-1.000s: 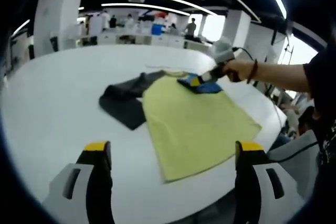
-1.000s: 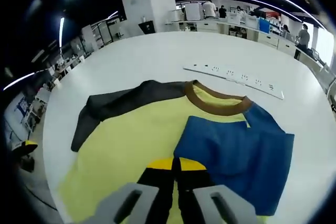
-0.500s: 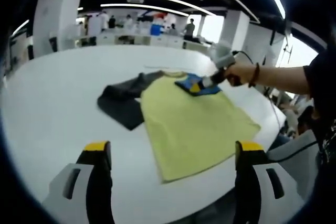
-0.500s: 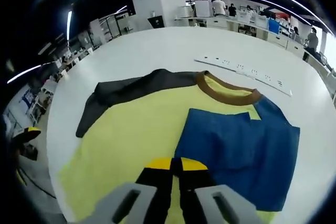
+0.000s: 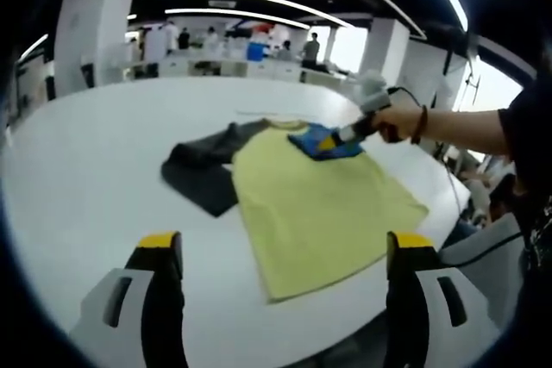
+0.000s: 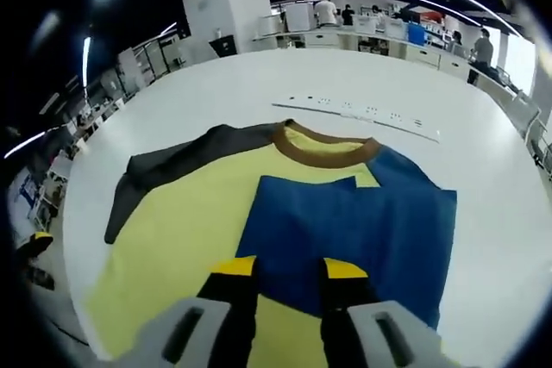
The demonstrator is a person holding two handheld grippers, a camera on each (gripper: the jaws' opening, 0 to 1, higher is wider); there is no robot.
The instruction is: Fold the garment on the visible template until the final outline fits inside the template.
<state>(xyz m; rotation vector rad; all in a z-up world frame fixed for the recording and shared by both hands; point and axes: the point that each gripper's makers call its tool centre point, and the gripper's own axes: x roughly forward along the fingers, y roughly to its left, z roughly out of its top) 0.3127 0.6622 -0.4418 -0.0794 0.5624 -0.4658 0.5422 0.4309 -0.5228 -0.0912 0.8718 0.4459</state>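
**Blue sleeve folded in, both grippers off the shirt**

A wide white bench (image 5: 78, 170) carries everything. On it the garment (image 5: 319, 204), a yellow T-shirt with a brown collar (image 6: 326, 146), lies flat on its yellow body. No template outline can be made out under it.

The dark grey sleeve (image 6: 172, 174) is spread out to one side on the bench surface. The blue sleeve (image 6: 362, 239) is folded inward and lies flat on top of the yellow body, below the collar.

Beyond the collar, a long white power strip (image 6: 354, 112) lies on the bench, apart from the shirt.

In the left gripper view, the left gripper (image 5: 280, 269) hovers well back from the shirt, near the bench edge, its fingers spread wide with nothing between them. In that view the right gripper (image 5: 332, 137), held in a hand (image 5: 392, 118), is over the folded blue sleeve.

In the right gripper view, the right gripper (image 6: 289, 275) has its yellow-tipped fingers (image 6: 235, 266) slightly parted over the lower edge of the blue sleeve, holding no cloth.
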